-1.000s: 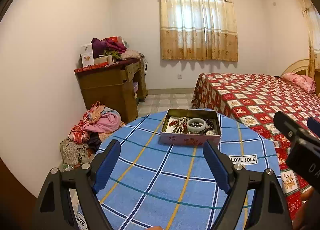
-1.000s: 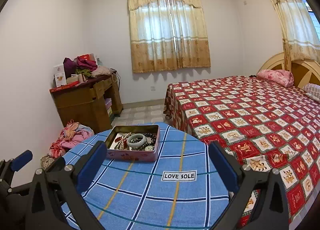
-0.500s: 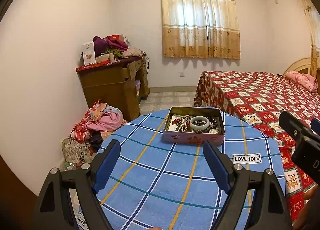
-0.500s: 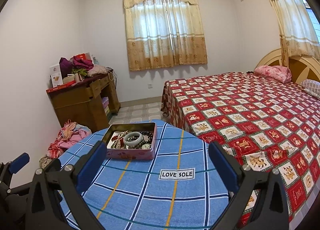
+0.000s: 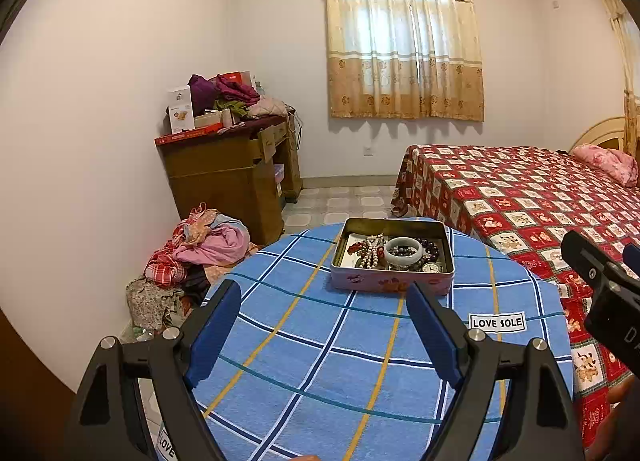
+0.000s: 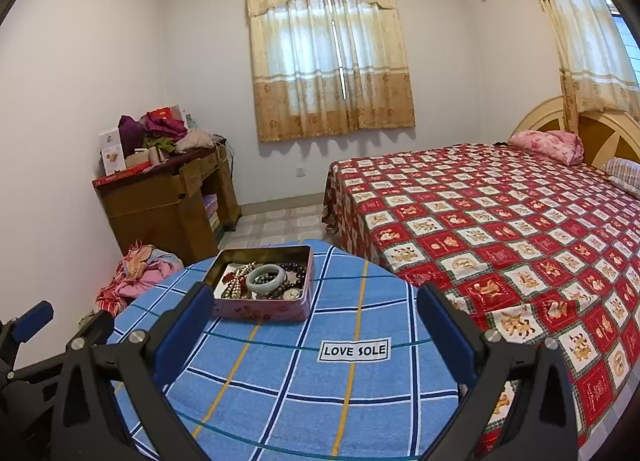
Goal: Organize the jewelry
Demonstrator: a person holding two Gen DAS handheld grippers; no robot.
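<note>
A pink metal tin (image 5: 392, 285) (image 6: 264, 307) stands on a round table with a blue checked cloth (image 5: 340, 361) (image 6: 320, 381). Inside lie a pale jade bangle (image 5: 404, 251) (image 6: 266, 277), pearl and dark bead strands and a small watch. My left gripper (image 5: 324, 293) is open and empty, hovering above the cloth short of the tin. My right gripper (image 6: 312, 293) is open and empty, with the tin ahead and to its left. The right gripper also shows at the edge of the left wrist view (image 5: 600, 281).
A bed with a red patterned cover (image 6: 500, 221) lies close to the table's right. A wooden desk piled with clothes and boxes (image 5: 228, 165) stands by the left wall. A heap of clothes (image 5: 196, 253) lies on the floor beside the table.
Both grippers have lifted and drawn back a little, so the tin sits lower in both views. Both stay open and empty. The tin has not moved.
</note>
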